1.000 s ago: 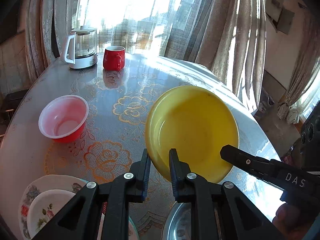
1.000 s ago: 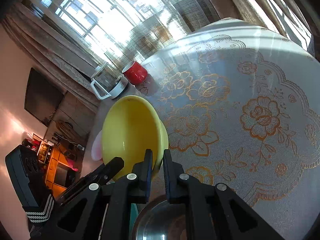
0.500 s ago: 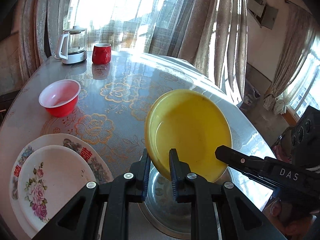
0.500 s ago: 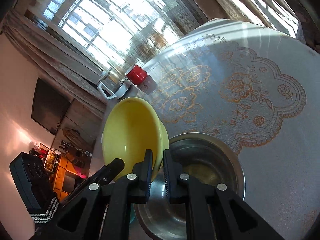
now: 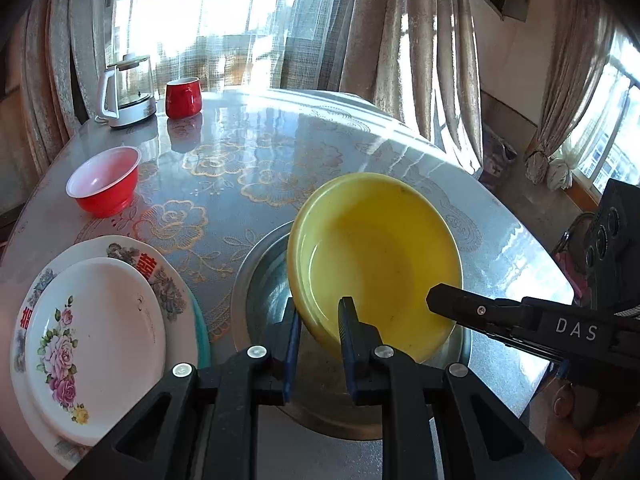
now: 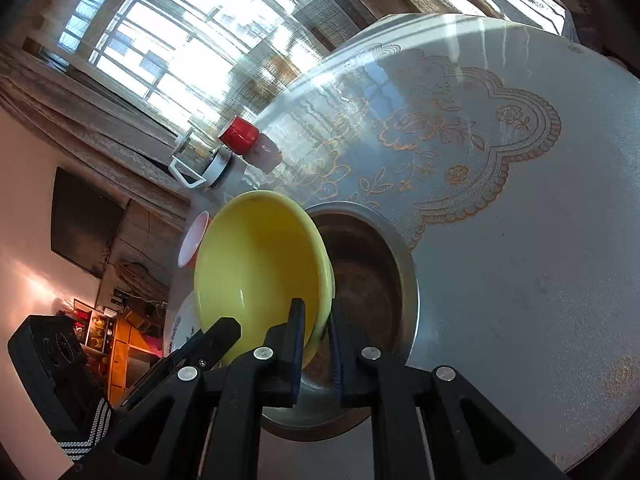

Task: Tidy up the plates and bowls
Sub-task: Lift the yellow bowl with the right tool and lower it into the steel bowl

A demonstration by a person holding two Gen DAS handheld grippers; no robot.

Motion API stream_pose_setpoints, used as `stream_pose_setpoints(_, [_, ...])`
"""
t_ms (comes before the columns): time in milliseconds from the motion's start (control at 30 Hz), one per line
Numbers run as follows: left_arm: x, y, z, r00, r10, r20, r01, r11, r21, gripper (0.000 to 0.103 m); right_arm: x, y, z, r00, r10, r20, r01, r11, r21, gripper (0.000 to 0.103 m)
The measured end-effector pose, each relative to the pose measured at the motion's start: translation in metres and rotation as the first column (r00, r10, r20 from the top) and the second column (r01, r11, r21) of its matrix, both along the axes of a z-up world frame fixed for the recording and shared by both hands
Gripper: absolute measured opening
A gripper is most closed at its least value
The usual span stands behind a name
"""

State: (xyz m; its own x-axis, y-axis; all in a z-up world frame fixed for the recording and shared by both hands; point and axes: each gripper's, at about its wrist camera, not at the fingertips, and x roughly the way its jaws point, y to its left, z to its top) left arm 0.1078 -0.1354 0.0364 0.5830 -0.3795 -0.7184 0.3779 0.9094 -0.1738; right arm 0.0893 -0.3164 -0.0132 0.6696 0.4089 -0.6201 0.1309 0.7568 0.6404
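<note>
- Left wrist view: your yellow bowl (image 5: 376,264) is glossy and shallow, tilted over the steel basin (image 5: 260,276) on the table (image 5: 280,140).
- A second ago the basin barely showed at the frame's bottom edge (now it lies under the bowl).
- Your left gripper (image 5: 319,320) pinches the bowl's near rim; your right gripper (image 6: 316,320) clamps the opposite rim, both angled downward.

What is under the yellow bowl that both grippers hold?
A steel basin sits on the table beneath the yellow bowl. Its rim and part of its inside show; the bowl covers the rest, so contact cannot be judged.
</note>
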Motion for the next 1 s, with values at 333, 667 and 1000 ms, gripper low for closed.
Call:
stream_pose_setpoints(333, [-0.002, 0.001, -0.015, 0.999, -0.010, -0.039, 0.011, 1.000, 0.020, 0.020, 0.002, 0.005, -0.002, 0.999, -0.015, -0.034, 0.013, 0.997, -0.070, 0.013])
stream_pose_setpoints(667, [-0.002, 0.002, -0.023, 0.999, 0.000, -0.054, 0.002, 0.999, 0.034, 0.021, -0.001, 0.005, -0.004, 0.999, -0.031, -0.040, 0.027, 0.993, -0.113, 0.017])
stream_pose_setpoints(1000, [-0.001, 0.006, -0.020, 0.999, 0.017, -0.045, -0.016, 1.000, 0.022, 0.024, 0.002, 0.006, -0.003, 0.999, -0.048, -0.026, 0.043, 0.987, -0.154, 0.015])
